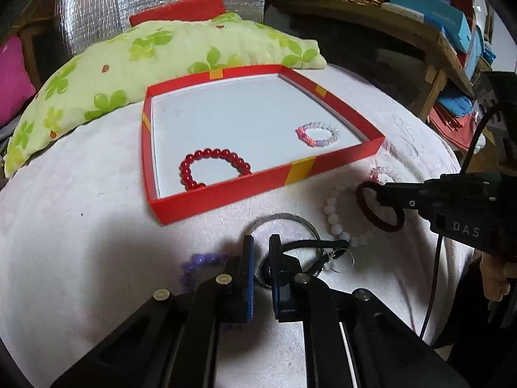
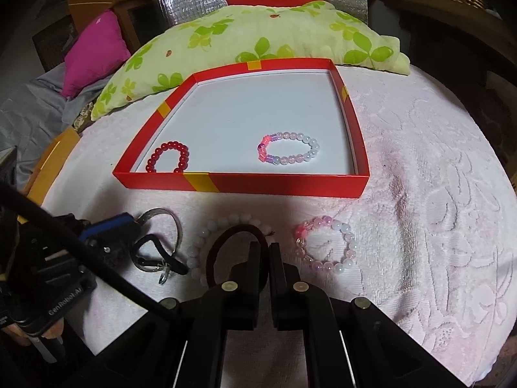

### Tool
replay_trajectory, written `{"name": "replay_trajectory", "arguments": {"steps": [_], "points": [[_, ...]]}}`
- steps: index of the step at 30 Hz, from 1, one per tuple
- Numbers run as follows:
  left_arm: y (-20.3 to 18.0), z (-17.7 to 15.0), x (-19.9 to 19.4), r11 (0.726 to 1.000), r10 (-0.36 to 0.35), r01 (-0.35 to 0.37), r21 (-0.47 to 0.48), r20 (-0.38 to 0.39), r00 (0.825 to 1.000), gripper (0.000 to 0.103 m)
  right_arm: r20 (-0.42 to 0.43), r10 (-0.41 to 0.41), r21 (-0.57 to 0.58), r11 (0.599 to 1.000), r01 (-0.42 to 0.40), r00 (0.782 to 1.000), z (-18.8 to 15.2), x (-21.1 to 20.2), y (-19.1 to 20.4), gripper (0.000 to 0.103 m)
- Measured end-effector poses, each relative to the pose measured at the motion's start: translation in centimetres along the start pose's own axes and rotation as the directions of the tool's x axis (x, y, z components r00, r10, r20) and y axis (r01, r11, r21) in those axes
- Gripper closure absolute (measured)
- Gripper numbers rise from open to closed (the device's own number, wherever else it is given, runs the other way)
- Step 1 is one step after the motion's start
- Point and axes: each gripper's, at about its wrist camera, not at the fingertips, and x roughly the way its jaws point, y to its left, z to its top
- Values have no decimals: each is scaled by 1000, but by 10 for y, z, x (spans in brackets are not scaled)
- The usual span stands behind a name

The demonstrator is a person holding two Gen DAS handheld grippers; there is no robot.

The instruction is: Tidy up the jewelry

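Left wrist: "DAS" on right gripper [image 1: 381, 194]

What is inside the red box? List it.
Inside the red box: a red bead bracelet and a pink-and-white bead bracelet on its white floor. The near wall hides part of the red one.

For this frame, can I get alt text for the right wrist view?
The right claw is shut on a dark red ring bracelet above a pale pink towel. Beyond it a shallow red box holds a red bead bracelet and a pink-and-white bead bracelet. The left claw is shut at a silver bangle.
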Motion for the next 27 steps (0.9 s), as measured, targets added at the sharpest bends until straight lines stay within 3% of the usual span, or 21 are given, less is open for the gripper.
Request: {"name": "replay_trajectory", "arguments": {"steps": [4,6,9,14,17,23,25,27], "points": [[-4,2,-4,1000,-24,24,7,15,1000,87,-8,-5,5,1000,5,1000,-1,2,0,98],[-9,2,-6,999,-44,43,18,22,999,64,-13,-5,4,1000,5,1000,-1,3,1,97],[-21,0,-7,996,-53,50,71,33,998,43,-16,-4,-1,1000,4,1000,-1,5,3,97],[-34,-2,4,991,-69,68,117,0,998,33,-20,-12,11,1000,12,1000,-1,5,-1,97],[-38,-4,14,987,-35,39,155,-26,999,33,-18,-18,22,1000,19,1000,-2,3,-5,97],[-35,-4,19,988,-46,49,144,-26,999,33,-18,-15,22,1000,15,1000,-2,2,-6,97],[-33,-3,15,988,-48,48,146,-5,999,41,-16,-13,22,1000,13,1000,-2,2,-6,97],[-31,-2,14,989,-50,50,142,-3,999,71,-15,-12,22,1000,12,1000,-2,1,-5,97]]}}
